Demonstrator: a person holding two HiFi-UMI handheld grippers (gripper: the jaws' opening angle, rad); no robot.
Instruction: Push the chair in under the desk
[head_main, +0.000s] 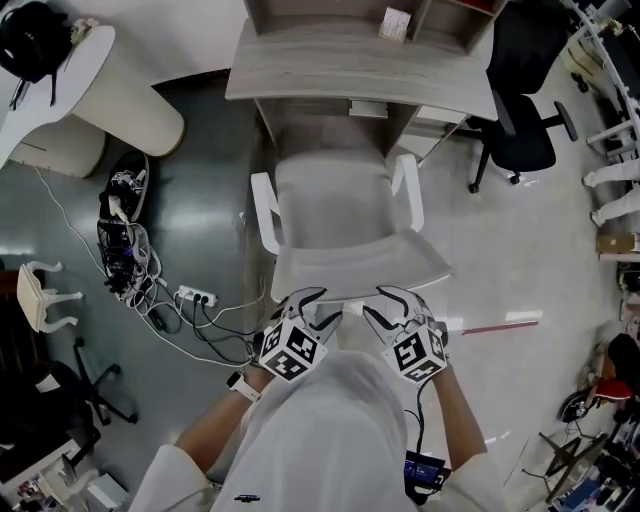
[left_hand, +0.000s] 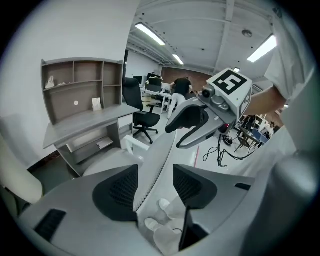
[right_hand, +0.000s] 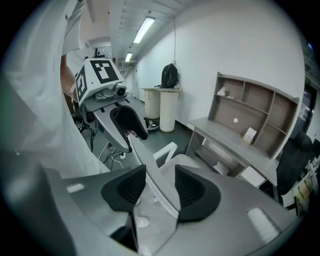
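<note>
A white armchair faces the grey desk, its seat front partly under the desktop. Both grippers are at the top edge of its backrest. My left gripper straddles that edge on the left and my right gripper on the right. In the left gripper view the thin backrest edge runs between the black pads of the left gripper with gaps either side. The right gripper view shows the same: the edge lies inside the right gripper, not pressed. Both stand open.
A black office chair stands right of the desk. On the floor to the left lie a power strip with tangled cables and shoes. A white rounded table is at the far left. A red floor line runs to the right.
</note>
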